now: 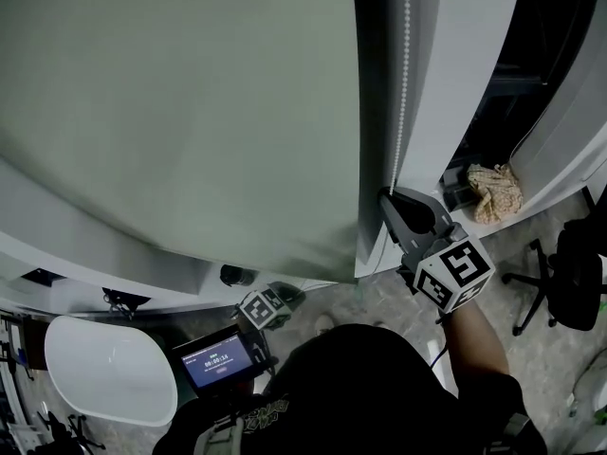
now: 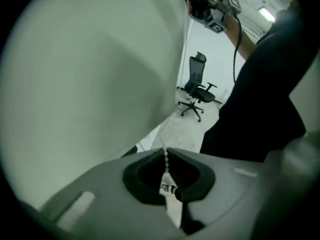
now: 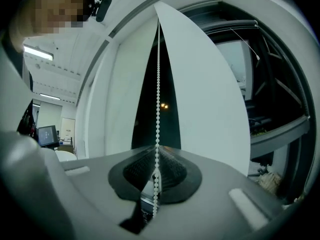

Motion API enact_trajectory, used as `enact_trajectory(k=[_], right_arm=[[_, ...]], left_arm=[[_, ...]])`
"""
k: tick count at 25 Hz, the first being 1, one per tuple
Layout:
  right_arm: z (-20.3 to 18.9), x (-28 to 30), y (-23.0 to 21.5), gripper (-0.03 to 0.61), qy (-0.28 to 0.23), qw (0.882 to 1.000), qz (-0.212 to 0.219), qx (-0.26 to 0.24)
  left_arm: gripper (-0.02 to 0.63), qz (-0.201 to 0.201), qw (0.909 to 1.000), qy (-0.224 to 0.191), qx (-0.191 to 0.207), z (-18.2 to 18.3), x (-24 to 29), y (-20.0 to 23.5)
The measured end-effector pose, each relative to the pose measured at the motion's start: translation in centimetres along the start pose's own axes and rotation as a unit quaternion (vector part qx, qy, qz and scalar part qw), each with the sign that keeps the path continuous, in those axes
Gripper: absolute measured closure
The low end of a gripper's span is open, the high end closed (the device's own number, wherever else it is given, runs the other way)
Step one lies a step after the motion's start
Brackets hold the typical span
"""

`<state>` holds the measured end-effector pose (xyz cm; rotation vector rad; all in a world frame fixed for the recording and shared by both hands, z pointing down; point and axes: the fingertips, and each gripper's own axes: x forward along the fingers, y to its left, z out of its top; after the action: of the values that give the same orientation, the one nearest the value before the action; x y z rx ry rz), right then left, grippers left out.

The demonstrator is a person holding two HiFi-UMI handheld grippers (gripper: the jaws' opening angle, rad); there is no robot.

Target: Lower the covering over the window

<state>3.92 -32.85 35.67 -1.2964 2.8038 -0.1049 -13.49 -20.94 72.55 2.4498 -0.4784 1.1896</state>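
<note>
Our right gripper (image 1: 390,196) is clamped on the chain (image 1: 402,74) right of centre. Our left gripper (image 2: 167,170) pinches it too, lower down. The blind (image 1: 190,112) fills the upper left.

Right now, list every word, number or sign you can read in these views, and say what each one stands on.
Nothing can be read with certainty.
Small screen: white characters on blue, too small to read.
White tag beside the bead chain: dark print, too blurred to read.
Marker cube: black-and-white square patterns only, no words.
</note>
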Motion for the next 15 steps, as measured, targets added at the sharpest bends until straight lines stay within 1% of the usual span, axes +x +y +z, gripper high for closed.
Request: enact_trajectory(k=[1,2,4,6,7,8,9,12,13,14,15], right_arm=[[-0.1,-0.2,0.0,0.563,0.000,1.000,-0.003,-0.005],[-0.3,-0.4,0.0,0.563,0.001,1.000,-0.007,-0.014],[-0.9,-1.2,-0.1,0.561,0.008,1.000,-0.016,-0.023],[-1.3,-2.2,-0.6,0.563,0.011,0.999,-0.027,-0.019],[-1.3,-2.7,-1.0,0.562,0.011,0.999,-0.034,-0.018],[-1.3,-3.1,-1.4,0.563,0.011,0.999,-0.041,-0.018],[-1.3,-3.5,-1.9,0.563,0.012,0.999,-0.049,-0.020],[-1.4,-4.4,-3.0,0.563,0.019,0.997,-0.063,-0.035],[-1.6,-4.5,-3.1,0.563,0.024,0.997,-0.063,-0.043],[-1.9,-4.6,-2.9,0.563,0.031,0.996,-0.063,-0.052],[-2.3,-4.5,-2.6,0.563,0.041,0.996,-0.061,-0.058]], left_arm=[[0.612,-0.004,1.0000,0.002,0.002,0.0,0.4,-0.2],[0.612,-0.013,0.9999,-0.006,-0.004,0.6,0.5,-0.6],[0.612,-0.048,0.9981,-0.031,-0.023,2.5,0.2,-2.2],[0.613,-0.086,0.9942,-0.053,-0.037,4.1,-0.2,-3.5],[0.612,-0.099,0.9925,-0.057,-0.042,4.4,-0.3,-3.8],[0.614,-0.111,0.9914,-0.052,-0.046,4.4,-0.4,-4.1],[0.614,-0.121,0.9909,-0.037,-0.046,4.0,-0.5,-4.3],[0.612,-0.138,0.9894,0.038,-0.023,2.2,-0.1,-5.0],[0.612,-0.144,0.9883,0.047,-0.016,2.2,0.0,-5.2],[0.612,-0.156,0.9870,0.038,-0.017,2.8,0.0,-5.4],[0.614,-0.174,0.9843,0.013,-0.027,4.0,-0.1,-5.8]])
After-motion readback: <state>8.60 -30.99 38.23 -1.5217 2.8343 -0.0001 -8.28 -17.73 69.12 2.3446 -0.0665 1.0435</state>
